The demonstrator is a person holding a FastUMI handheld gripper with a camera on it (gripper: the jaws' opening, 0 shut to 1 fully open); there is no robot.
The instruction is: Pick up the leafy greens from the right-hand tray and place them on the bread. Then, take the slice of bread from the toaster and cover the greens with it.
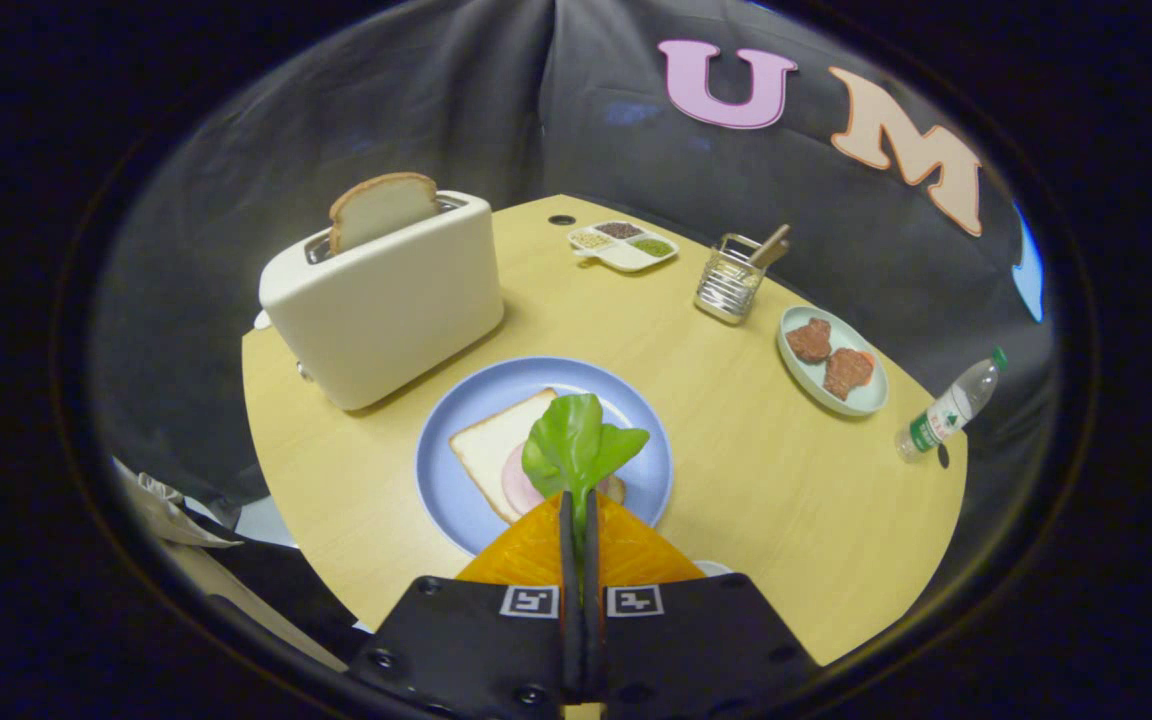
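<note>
Nearest us, our gripper (577, 510) pinches the stem of the leafy greens (576, 448), both orange fingers (526, 550) pressed on it so the leaves hang free over the bread (491, 450) on the blue plate (456, 500). We judge placing comes next; the second slice (381, 208) waits upright in the toaster (386, 300) beyond.

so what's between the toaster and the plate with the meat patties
In the gripper view, bare tabletop lies between the toaster and the patty plate; the fingers grip the greens.
</note>
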